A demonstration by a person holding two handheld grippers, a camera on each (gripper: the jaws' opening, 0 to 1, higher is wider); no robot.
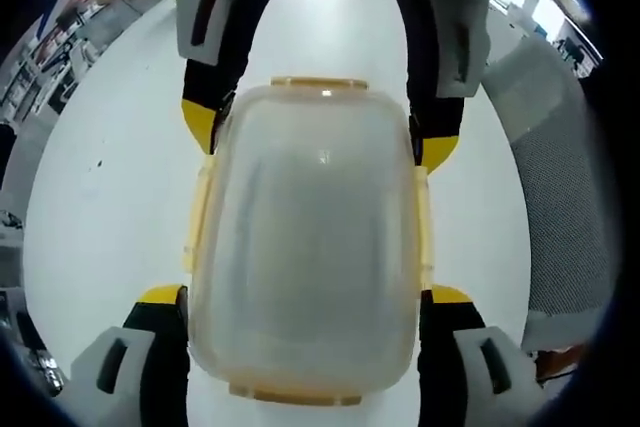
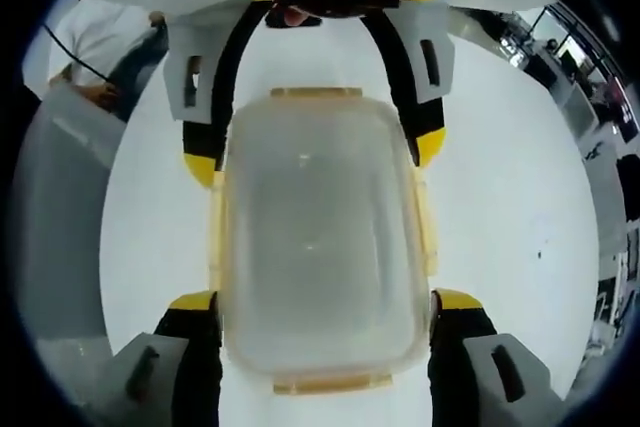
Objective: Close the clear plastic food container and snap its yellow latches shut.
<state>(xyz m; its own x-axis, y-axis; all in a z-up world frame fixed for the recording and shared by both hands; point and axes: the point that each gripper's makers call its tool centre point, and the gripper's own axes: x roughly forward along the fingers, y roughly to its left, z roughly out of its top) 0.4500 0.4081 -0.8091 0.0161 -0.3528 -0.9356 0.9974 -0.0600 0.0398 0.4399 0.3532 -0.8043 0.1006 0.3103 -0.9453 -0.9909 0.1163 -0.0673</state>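
The container [image 1: 310,247] sits mid-frame on the white surface [image 1: 110,197], lid on. The left tool [image 1: 305,312] and right tool [image 2: 325,312] straddle its ends, spread wide. Its yellow latches [image 1: 318,83] look unsnapped, though that's uncertain.

One clear plastic food container [image 1: 310,247] with its lid on sits between two pairs of tongs, the left tongs [image 1: 310,312] and the right tongs [image 2: 322,312]. Four yellow latches [image 1: 318,82] edge the container, one per side. One white table [image 1: 110,197] lies beneath. One person [image 2: 105,42] stands beyond the right tongs.
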